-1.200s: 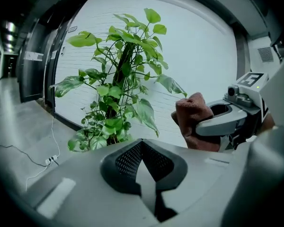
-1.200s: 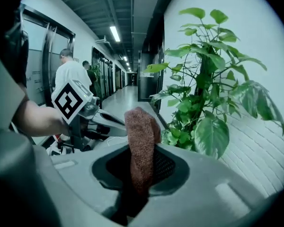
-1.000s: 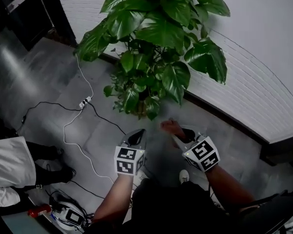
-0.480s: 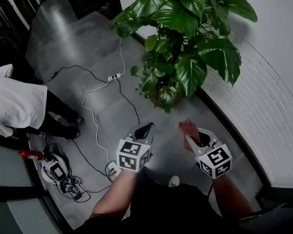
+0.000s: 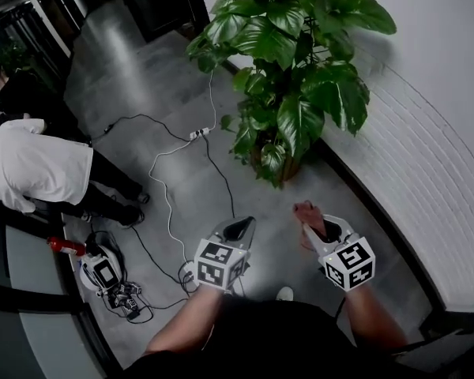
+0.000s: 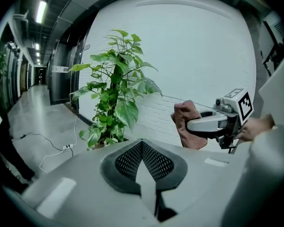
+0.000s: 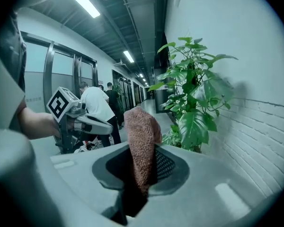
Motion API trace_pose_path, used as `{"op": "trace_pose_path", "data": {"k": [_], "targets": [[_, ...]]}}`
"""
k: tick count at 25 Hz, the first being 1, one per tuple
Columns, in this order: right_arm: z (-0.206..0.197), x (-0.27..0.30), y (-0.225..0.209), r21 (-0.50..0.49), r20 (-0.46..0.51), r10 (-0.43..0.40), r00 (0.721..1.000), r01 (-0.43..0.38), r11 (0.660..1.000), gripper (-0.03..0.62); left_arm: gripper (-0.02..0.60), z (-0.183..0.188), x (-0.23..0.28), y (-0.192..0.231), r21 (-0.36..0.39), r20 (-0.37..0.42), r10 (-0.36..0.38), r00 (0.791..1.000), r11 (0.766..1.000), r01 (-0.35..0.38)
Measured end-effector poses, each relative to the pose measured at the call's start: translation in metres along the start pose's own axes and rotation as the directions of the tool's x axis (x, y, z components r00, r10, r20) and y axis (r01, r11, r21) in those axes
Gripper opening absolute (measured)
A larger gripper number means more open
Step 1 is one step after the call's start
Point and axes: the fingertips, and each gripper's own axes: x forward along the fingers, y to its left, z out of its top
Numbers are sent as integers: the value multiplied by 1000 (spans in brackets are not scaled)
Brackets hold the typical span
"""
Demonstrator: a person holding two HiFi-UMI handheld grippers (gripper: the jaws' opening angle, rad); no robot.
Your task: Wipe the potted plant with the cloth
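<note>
The potted plant (image 5: pixel 288 69) with broad green leaves stands on the grey floor against the white brick wall, ahead of both grippers. My right gripper (image 5: pixel 310 221) is shut on a reddish-brown cloth (image 5: pixel 306 212), which sticks up out of its jaws (image 7: pixel 142 141). My left gripper (image 5: pixel 238 229) is level with it to the left, shut and holding nothing. The left gripper view shows the plant (image 6: pixel 114 103) ahead and the cloth (image 6: pixel 188 124) in the other gripper at the right. Both grippers are well short of the leaves and touch none.
A white power strip (image 5: pixel 197 133) and loose cables (image 5: pixel 167 212) lie on the floor left of the plant. A person in a white shirt (image 5: pixel 35 168) bends over at the left, near a small device (image 5: pixel 103 273). The brick wall (image 5: pixel 426 148) runs along the right.
The head view has swung left, bringing the person in white and the corridor further into view. Both grippers keep about the same place, and the cloth stays gripped.
</note>
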Motion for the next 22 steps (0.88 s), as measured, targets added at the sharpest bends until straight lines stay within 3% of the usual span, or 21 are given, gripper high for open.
{"op": "trace_pose_path", "data": {"k": [6, 14, 22], "targets": [[13, -12, -4, 44, 56, -83, 995, 80, 996, 64, 17, 19, 2, -4, 57, 9, -58, 998, 997, 57], [21, 7, 24, 85, 58, -181, 982, 176, 981, 64, 17, 25, -9, 35, 120, -4, -116, 993, 986, 116], [32, 38, 65, 98, 42, -229, 973, 224, 970, 64, 17, 28, -36, 72, 113, 2, -172, 985, 979, 171]]}}
